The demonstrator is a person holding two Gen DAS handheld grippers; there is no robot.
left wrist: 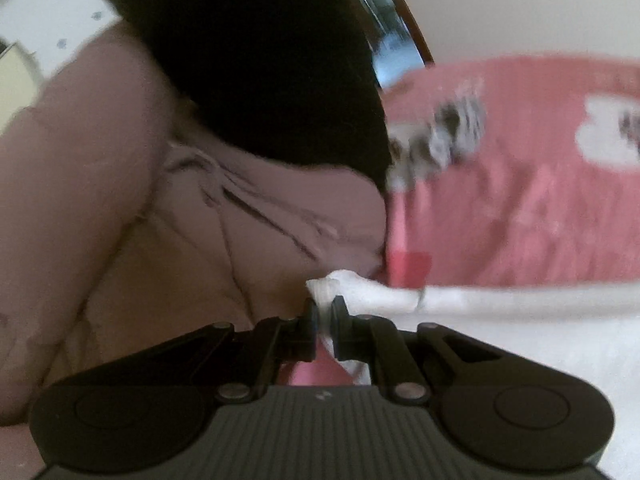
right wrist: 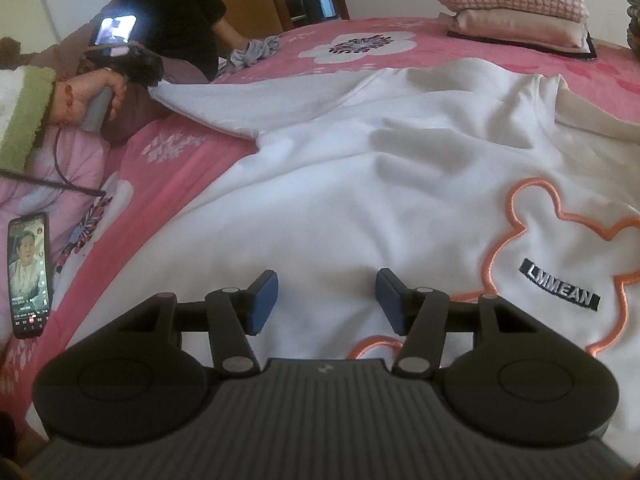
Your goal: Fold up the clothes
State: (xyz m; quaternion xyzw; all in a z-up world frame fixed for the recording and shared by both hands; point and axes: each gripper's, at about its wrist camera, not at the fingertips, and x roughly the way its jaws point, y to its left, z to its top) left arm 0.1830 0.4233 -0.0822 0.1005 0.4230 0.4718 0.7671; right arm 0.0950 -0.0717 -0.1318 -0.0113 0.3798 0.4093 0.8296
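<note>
A white sweatshirt (right wrist: 360, 184) with an orange bear outline and a "LMMEAN" label lies spread on the pink flowered bedspread (right wrist: 400, 36). One sleeve (right wrist: 240, 100) stretches to the far left. My left gripper (left wrist: 325, 312) is shut on the sleeve cuff (left wrist: 326, 282); in the right wrist view the same left gripper (right wrist: 154, 80) is held by a hand at the sleeve's end. My right gripper (right wrist: 326, 300) hovers open over the sweatshirt's body, nothing between its blue pads (right wrist: 262, 304).
A stack of folded clothes (right wrist: 516, 4) sits at the bed's far right. A phone (right wrist: 30, 276) with a lit screen lies at the left edge. A person in black (right wrist: 180, 12) sits at the far left beside a grey garment (right wrist: 252, 52). A mauve cushion (left wrist: 120, 200) fills the left wrist view.
</note>
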